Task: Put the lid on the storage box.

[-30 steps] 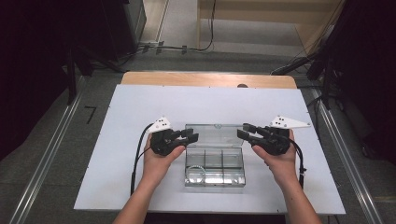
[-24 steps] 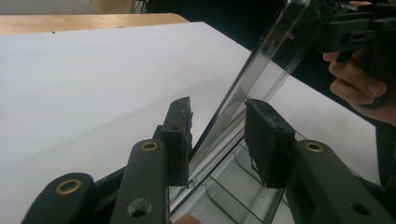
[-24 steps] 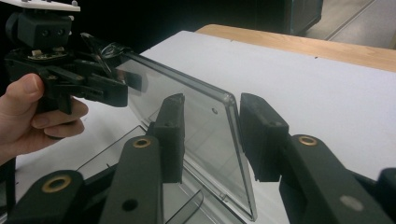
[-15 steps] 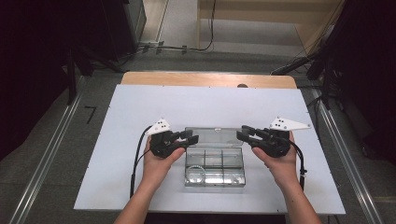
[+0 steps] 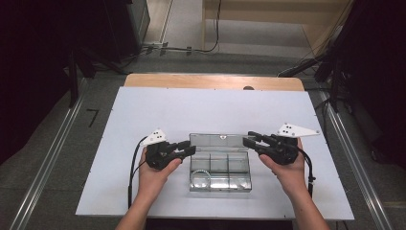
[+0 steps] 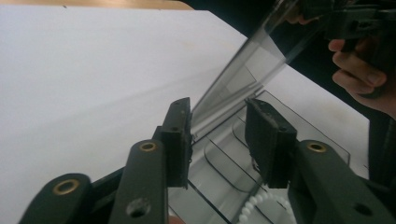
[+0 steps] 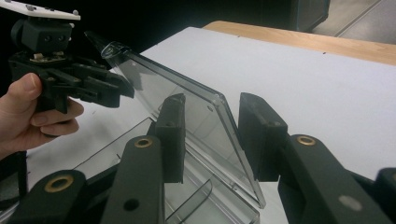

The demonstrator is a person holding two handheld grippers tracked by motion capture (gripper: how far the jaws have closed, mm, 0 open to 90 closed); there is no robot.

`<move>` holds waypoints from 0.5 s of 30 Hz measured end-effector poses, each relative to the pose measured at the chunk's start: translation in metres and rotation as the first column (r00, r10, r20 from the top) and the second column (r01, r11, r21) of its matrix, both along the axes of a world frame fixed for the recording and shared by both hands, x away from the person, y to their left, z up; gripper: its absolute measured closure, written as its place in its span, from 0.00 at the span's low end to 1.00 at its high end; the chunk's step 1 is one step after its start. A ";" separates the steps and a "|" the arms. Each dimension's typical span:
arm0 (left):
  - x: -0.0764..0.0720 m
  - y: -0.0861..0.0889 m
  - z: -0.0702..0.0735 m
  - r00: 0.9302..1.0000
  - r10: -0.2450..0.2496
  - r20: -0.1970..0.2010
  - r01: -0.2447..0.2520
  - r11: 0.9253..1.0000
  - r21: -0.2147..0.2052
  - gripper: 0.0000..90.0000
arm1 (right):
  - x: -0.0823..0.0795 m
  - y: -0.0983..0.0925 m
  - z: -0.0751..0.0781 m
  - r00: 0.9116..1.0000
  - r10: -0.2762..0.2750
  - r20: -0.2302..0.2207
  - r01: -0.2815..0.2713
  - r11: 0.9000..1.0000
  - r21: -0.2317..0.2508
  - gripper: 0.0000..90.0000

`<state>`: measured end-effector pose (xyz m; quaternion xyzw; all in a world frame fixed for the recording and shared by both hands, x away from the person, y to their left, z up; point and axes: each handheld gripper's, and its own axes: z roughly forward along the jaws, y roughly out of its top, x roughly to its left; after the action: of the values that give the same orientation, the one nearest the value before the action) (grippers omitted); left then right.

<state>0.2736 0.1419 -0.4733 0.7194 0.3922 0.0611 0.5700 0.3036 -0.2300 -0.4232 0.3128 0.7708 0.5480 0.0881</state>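
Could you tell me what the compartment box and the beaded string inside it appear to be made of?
The compartment box looks like clear, glossy hard plastic: the table shows through its walls and raised lid. The beaded string looks like smooth white beads, possibly plastic or imitation pearl.

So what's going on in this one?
A person works a clear plastic compartment box on the white table with a gripper in each hand. The box's hinged lid stands raised. The left gripper and the right gripper each have an end edge of the lid between their jaws; neither pair visibly presses on it. A string of white beads lies in a front compartment.
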 end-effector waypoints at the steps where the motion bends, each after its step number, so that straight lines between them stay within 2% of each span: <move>1: -0.002 0.000 -0.001 1.000 0.001 -0.004 -0.001 1.000 0.001 0.71 | -0.001 0.000 0.000 1.000 0.000 -0.003 0.000 1.000 -0.001 0.67; 6: -0.012 0.001 -0.002 1.000 -0.002 0.002 0.002 1.000 0.028 0.81 | -0.004 0.000 0.000 1.000 0.005 0.006 -0.005 1.000 -0.010 0.66; 9: -0.016 -0.001 -0.002 0.999 -0.031 0.008 0.031 0.999 0.037 0.87 | -0.006 0.000 0.000 1.000 0.005 0.006 -0.005 1.000 -0.017 0.66; 12: -0.018 -0.004 0.000 0.999 -0.049 0.022 0.048 0.998 0.037 0.98 | -0.008 0.000 0.000 1.000 0.006 0.010 -0.006 1.000 -0.021 0.66; 15: -0.019 -0.007 0.003 0.998 -0.063 0.030 0.062 0.997 0.041 1.00 | -0.010 0.000 0.000 1.000 0.008 0.013 -0.008 1.000 -0.023 0.66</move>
<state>0.2548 0.1349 -0.4700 0.7415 0.3590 0.0623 0.5634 0.2941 -0.2301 -0.4235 0.3050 0.7777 0.5415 0.0946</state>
